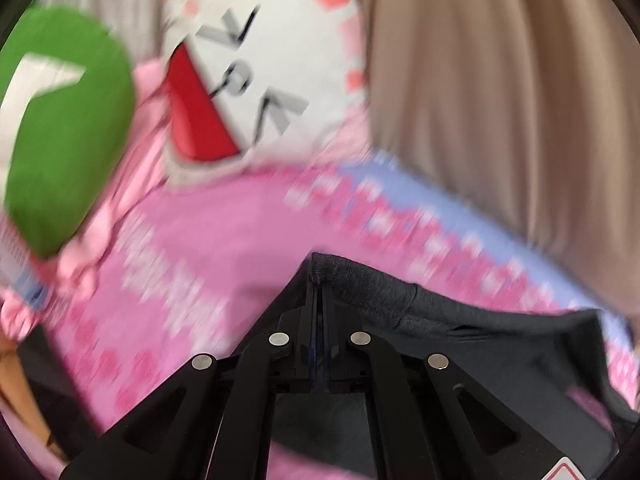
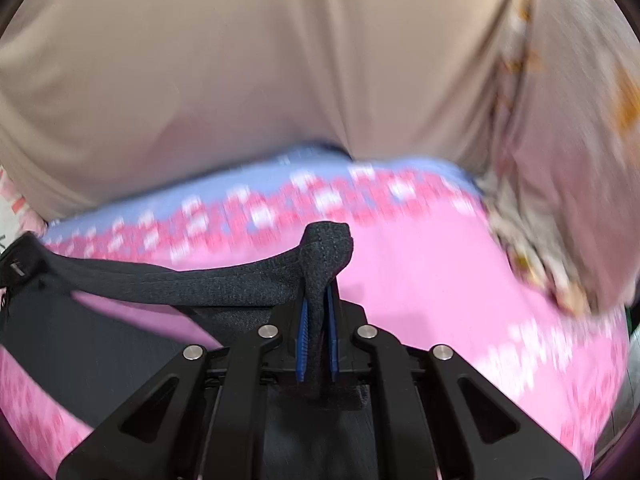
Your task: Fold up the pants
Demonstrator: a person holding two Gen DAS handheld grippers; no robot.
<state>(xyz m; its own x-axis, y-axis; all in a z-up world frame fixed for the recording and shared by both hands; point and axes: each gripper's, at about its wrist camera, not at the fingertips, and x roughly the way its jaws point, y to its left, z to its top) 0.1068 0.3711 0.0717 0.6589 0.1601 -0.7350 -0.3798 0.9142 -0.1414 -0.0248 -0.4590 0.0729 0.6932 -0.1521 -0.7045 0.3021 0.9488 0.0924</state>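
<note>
Dark grey pants [image 1: 460, 320] hang lifted over a pink patterned bedspread [image 1: 208, 240]. My left gripper [image 1: 319, 284] is shut on one corner of the pants' edge, and the cloth stretches away to the right from it. In the right wrist view my right gripper [image 2: 319, 300] is shut on another corner of the pants [image 2: 224, 284], a thick seamed fold sticking up between its blue pads [image 2: 303, 340]. From there the band of cloth runs taut to the left. Both views are blurred by motion.
A white cushion [image 1: 272, 72] with a cartoon face and a green cushion [image 1: 68, 128] lie at the far left of the bed. A beige curtain [image 2: 260, 64] hangs along the bed's far side. A floral cloth [image 2: 560, 216] lies at the right.
</note>
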